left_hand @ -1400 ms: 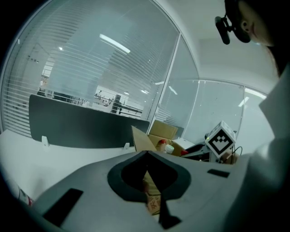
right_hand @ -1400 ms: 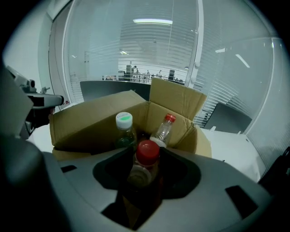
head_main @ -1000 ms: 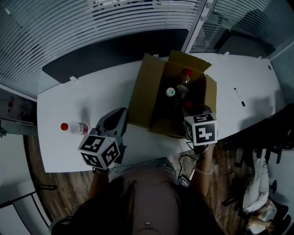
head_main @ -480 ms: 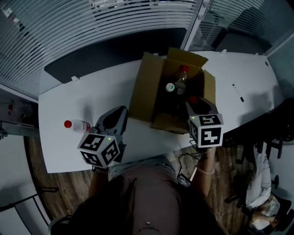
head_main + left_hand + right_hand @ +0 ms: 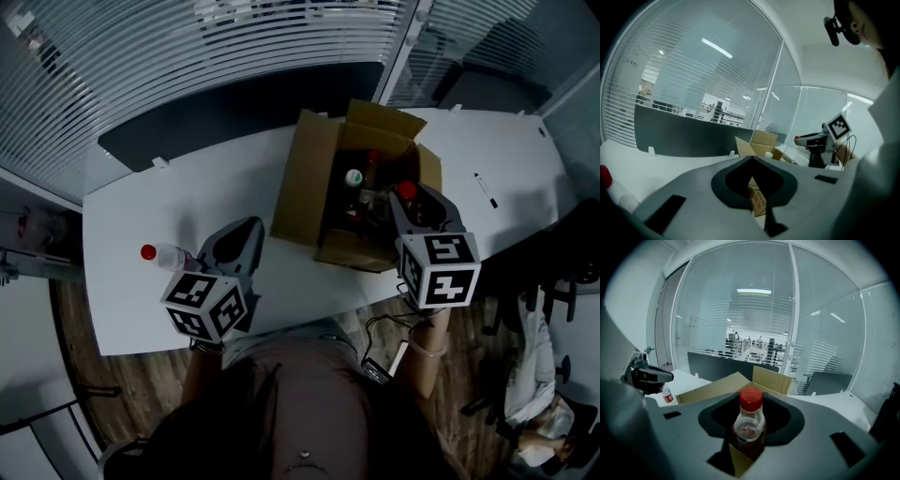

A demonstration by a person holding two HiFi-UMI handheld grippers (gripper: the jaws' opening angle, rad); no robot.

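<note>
Glass walls ribbed with horizontal blinds close off the room, and a smooth white table (image 5: 141, 206) with a dark flat panel behind it fills the middle of the head view. At the centre of that view stands an open cardboard box (image 5: 300, 178) of plain brown board, its flaps turned up. Inside it are a green-capped bottle (image 5: 353, 176) and a red cap (image 5: 373, 157) further back.

The right claw (image 5: 412, 204) is just right of centre at the box's right edge. Its matte grey jaws are closed on a clear bottle (image 5: 749, 425), round-shouldered, with a ribbed red cap and a label band. The bottle stands upright between them, with the box rim (image 5: 722, 387) behind it.

The left claw (image 5: 239, 246), lower left of centre, has its jaws (image 5: 753, 187) brought together with nothing held. Just to its left a lying bottle (image 5: 167, 255) of clear plastic with a red cap rests on the table.
</note>
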